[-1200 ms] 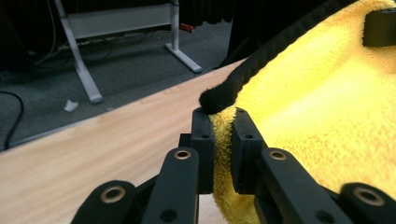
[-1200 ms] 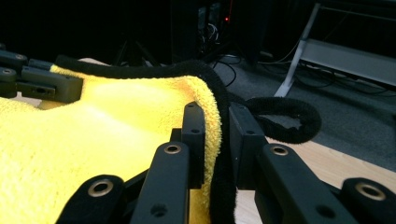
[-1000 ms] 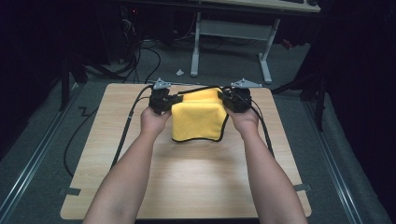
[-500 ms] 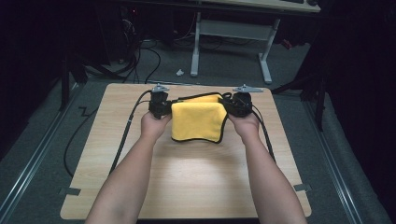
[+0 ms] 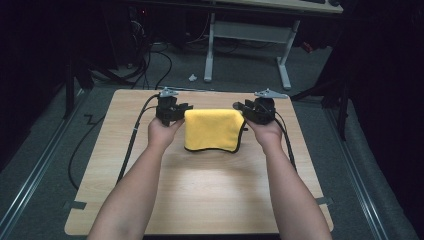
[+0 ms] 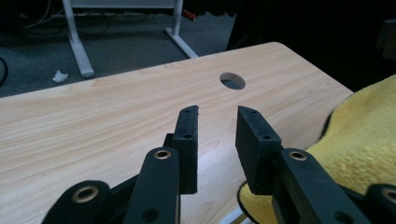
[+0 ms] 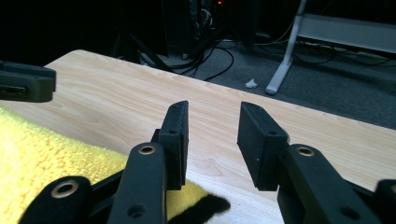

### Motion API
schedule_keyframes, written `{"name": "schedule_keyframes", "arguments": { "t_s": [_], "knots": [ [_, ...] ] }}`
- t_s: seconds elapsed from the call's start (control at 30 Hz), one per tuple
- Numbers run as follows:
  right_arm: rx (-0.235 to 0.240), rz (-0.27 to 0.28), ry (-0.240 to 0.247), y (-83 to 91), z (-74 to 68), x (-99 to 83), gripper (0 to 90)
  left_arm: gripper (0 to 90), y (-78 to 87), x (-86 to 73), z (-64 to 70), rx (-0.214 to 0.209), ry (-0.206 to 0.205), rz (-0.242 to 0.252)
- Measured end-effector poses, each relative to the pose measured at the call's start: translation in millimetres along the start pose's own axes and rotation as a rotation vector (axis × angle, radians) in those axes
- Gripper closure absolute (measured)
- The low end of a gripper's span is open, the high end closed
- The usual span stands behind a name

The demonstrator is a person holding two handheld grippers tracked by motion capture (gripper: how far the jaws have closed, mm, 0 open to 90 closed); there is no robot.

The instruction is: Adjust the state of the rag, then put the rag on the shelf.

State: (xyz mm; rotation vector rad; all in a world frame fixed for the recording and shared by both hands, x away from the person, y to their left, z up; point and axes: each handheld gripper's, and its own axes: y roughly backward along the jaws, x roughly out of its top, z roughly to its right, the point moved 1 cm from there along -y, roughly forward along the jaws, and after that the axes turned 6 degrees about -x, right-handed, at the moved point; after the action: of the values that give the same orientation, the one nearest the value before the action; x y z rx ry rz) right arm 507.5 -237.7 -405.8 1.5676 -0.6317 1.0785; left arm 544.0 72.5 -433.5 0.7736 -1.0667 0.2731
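Folded yellow cloth laid down on the bench, both tools released.

In the high view, the fluffy yellow microfibre cloth with dark piping (image 5: 213, 130) is seen folded into a neat rectangle at the far middle of the pale wood-grain bench (image 5: 210, 195), between the left tool (image 5: 181, 111) and the right tool (image 5: 239, 107); the fold is judged done, with withdrawal left. In the left gripper view, the matte black jaws of the left tool (image 6: 215, 140) are held apart and empty, the cloth (image 6: 369, 140) beside them. In the right gripper view, the right tool (image 7: 212, 140) is likewise spread, the cloth (image 7: 51, 158) beneath.
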Motion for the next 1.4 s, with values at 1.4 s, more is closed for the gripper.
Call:
{"name": "schedule_keyframes", "arguments": {
  "t_s": [1.4],
  "knots": [
    [-0.104,0.045,0.080,72.3,-4.2,-33.5,47.1,61.3,99.5,-58.9,5.7,0.095,-0.060,0.095]
  ]
}}
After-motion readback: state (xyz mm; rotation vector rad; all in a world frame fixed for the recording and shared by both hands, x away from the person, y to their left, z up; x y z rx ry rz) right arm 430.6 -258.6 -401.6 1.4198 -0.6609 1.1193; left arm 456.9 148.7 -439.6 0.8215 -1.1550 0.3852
